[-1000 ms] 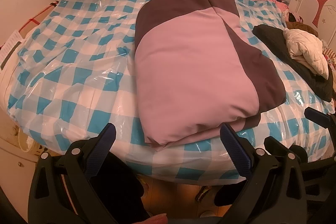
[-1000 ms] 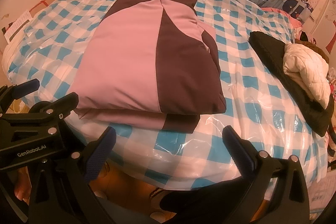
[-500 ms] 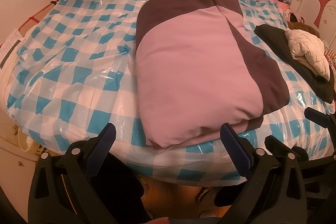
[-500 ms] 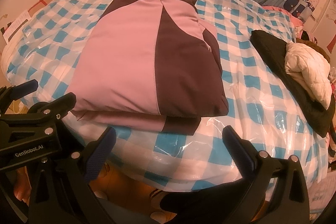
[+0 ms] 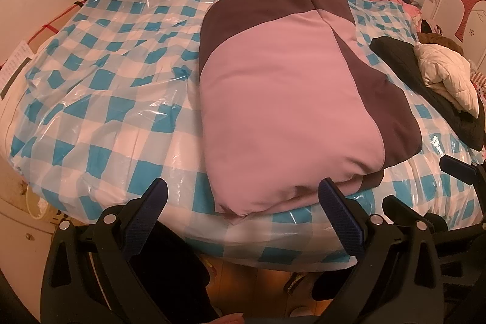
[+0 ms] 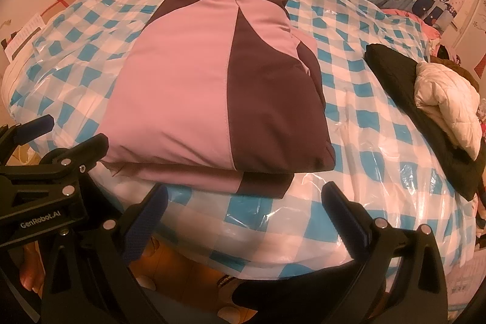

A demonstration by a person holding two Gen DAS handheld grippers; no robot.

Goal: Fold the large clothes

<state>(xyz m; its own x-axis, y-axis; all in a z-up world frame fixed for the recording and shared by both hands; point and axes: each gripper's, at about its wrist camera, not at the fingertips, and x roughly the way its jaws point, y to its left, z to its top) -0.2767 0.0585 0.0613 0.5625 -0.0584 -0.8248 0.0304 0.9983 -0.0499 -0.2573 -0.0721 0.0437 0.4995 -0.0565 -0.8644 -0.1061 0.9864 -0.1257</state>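
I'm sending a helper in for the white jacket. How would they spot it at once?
Start at the bed under the blue-and-white checked plastic cover. On its right side lies a black garment; the cream quilted jacket is bunched on top. It is puffy and stitched, unlike the smooth, folded pink-and-brown jacket mid-bed.

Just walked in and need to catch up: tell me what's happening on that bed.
A person holds two-finger tongs in each hand over a bed covered in blue-and-white checked plastic sheet. A pink and dark brown padded jacket lies folded into a neat bundle on it. Both the left tongs and the right tongs hang open near the bed's front edge, gripping nothing. A black garment with a cream quilted jacket on it waits to the right.
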